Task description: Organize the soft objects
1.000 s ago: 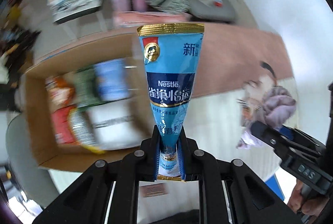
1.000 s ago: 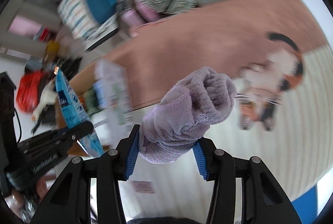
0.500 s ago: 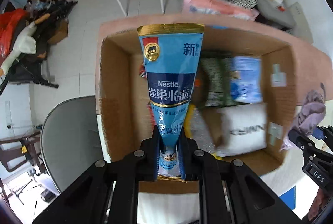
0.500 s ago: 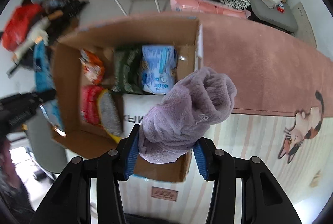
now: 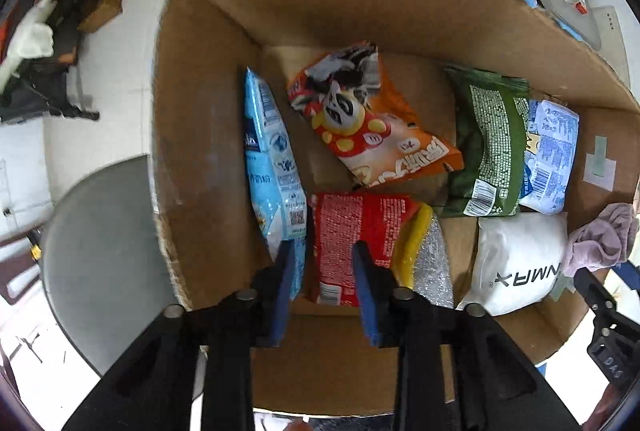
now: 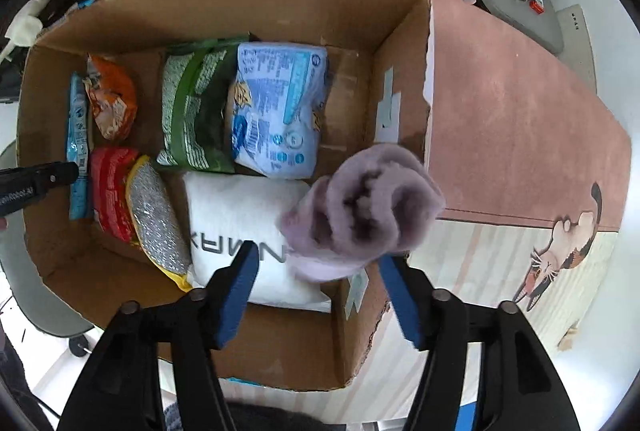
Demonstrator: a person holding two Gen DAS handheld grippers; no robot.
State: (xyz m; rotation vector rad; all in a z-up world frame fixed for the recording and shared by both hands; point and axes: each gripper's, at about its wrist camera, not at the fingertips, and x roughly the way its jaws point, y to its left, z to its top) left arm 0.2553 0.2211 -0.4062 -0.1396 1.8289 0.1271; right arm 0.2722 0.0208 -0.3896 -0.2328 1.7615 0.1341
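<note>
Both grippers hang over the cardboard box (image 6: 400, 43) with jaws spread and gripping nothing: the left gripper (image 5: 322, 283) is above the blue milk-powder pouch (image 5: 272, 167) standing along the box's left wall, and the right gripper (image 6: 316, 287) has the lilac fleece roll (image 6: 360, 203) loose, blurred, over the right wall, probably dropping in. The box also holds 6 soft items: an orange snack bag (image 5: 372, 119), red packet (image 5: 352, 231), silver-yellow bag (image 6: 158, 219), green bag (image 6: 196, 107), pale-blue pack (image 6: 276, 111) and white pillow (image 6: 240, 223).
</note>
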